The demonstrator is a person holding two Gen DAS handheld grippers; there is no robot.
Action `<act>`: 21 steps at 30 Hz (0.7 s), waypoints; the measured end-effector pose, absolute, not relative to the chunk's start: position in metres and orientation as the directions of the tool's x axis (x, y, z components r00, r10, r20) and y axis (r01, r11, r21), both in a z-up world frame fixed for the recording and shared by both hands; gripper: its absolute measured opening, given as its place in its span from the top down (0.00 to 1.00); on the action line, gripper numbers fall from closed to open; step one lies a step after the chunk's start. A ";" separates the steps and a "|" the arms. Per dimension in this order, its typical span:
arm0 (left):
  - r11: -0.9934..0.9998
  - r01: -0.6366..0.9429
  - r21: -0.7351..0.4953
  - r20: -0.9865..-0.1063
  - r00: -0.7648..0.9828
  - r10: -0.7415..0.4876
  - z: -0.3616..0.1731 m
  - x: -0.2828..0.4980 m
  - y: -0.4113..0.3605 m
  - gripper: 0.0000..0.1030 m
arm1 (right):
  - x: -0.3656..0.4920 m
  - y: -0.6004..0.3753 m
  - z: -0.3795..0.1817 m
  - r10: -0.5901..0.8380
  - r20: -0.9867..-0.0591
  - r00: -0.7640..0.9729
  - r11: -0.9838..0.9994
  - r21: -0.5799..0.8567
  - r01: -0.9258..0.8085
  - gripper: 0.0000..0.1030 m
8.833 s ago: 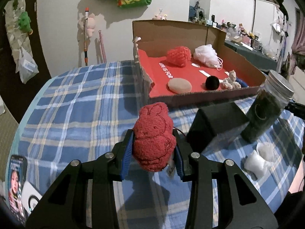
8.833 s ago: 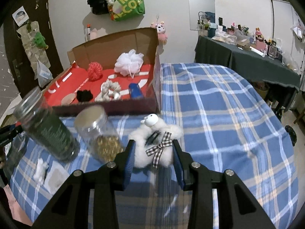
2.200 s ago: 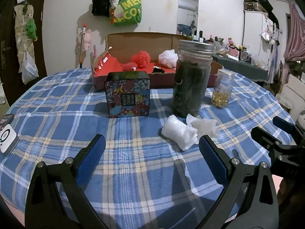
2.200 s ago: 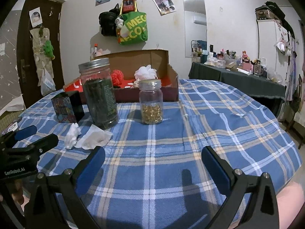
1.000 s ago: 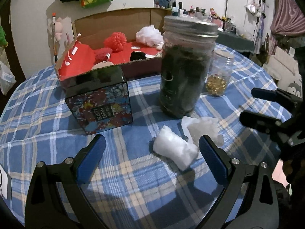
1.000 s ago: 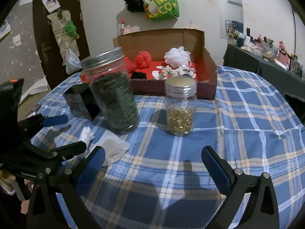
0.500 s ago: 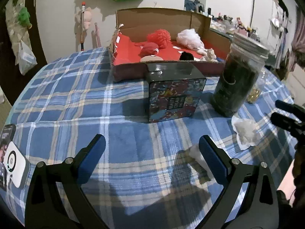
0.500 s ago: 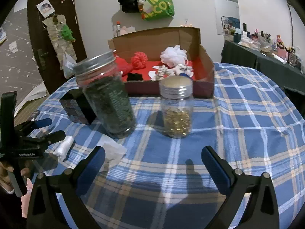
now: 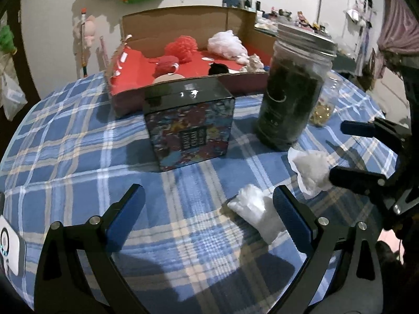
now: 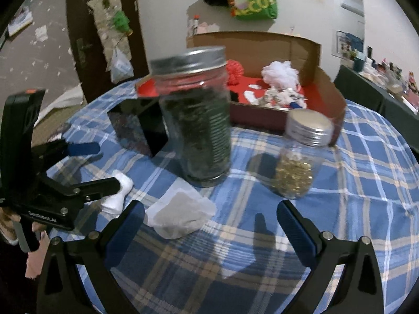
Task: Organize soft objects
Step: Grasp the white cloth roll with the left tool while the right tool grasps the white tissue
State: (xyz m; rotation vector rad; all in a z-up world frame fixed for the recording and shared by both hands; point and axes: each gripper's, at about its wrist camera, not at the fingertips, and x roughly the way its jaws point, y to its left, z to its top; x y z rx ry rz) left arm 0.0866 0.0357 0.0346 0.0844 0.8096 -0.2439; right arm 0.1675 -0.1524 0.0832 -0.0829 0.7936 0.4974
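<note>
A blue, white and tan plaid tablecloth [image 9: 65, 141] fills the lower two thirds of both views. At the upper centre of the left wrist view sits an open brown cardboard box with a red inner floor [image 9: 136, 62]; inside it lie a red mesh pouf [image 9: 182, 45], a white mesh pouf [image 9: 226, 44], a small red plush piece [image 9: 165, 65], a tan round pad [image 9: 167, 77] and a black pompom [image 9: 218, 68]. High on the wall hangs a green tote bag [image 10: 255, 6] with partial white letters "MEG" and "ECO".

Right of centre stands a tall glass jar of dark green contents with a silver screw lid [image 9: 294, 91], and fine white print runs down its label, too blurred to read. In front of the box stands a dark square tin with a multicoloured floral side [image 9: 189, 125]; its black label carries writing that is too soft to make out. A small glass jar of golden capsules with a silver lid [image 10: 299, 161] stands at right centre of the right wrist view.

The left gripper [image 9: 207, 209], at the bottom of its own view, is spread wide and holds nothing; a white rolled soft wad [image 9: 258, 216] lies just inside its right finger. The right gripper [image 10: 210, 221] is likewise spread wide and holds nothing, with a crumpled white tissue [image 10: 180, 216] between its fingers, nearer the left one. The left gripper's body, at the left edge there, reads "GenRobot.AI".
</note>
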 end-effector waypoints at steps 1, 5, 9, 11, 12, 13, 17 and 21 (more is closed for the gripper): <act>0.966 0.257 -0.015 -0.726 0.662 -0.187 0.034 0.087 0.034 0.04 | 0.169 -0.150 0.082 0.398 -0.705 0.587 0.878 0.108 -0.466 0.00; 0.956 0.292 -0.020 -0.733 0.646 -0.212 0.033 0.090 0.028 0.20 | 0.173 -0.140 0.079 0.412 -0.721 0.557 0.857 0.099 -0.506 0.00; 0.936 0.349 -0.054 -0.746 0.608 -0.270 0.028 0.091 0.019 0.50 | 0.174 -0.128 0.074 0.404 -0.737 0.542 0.839 0.062 -0.541 0.17; 0.927 0.372 -0.058 -0.741 0.606 -0.289 0.028 0.088 0.017 0.60 | 0.174 -0.123 0.070 0.400 -0.751 0.525 0.828 0.051 -0.558 0.40; 0.920 0.386 -0.063 -0.738 0.603 -0.304 0.027 0.087 0.016 0.71 | 0.174 -0.121 0.068 0.399 -0.757 0.517 0.825 0.050 -0.563 0.44; 0.915 0.397 -0.074 -0.737 0.597 -0.319 0.027 0.085 0.015 0.73 | 0.174 -0.120 0.065 0.401 -0.764 0.505 0.819 0.053 -0.571 0.57; 0.913 0.399 -0.089 -0.728 0.600 -0.333 0.031 0.081 0.015 0.81 | 0.166 -0.121 0.068 0.431 -0.745 0.509 0.807 0.066 -0.586 0.86; 0.909 0.406 -0.096 -0.710 0.612 -0.349 0.041 0.079 0.014 0.83 | 0.159 -0.130 0.079 0.437 -0.713 0.548 0.827 0.078 -0.557 0.87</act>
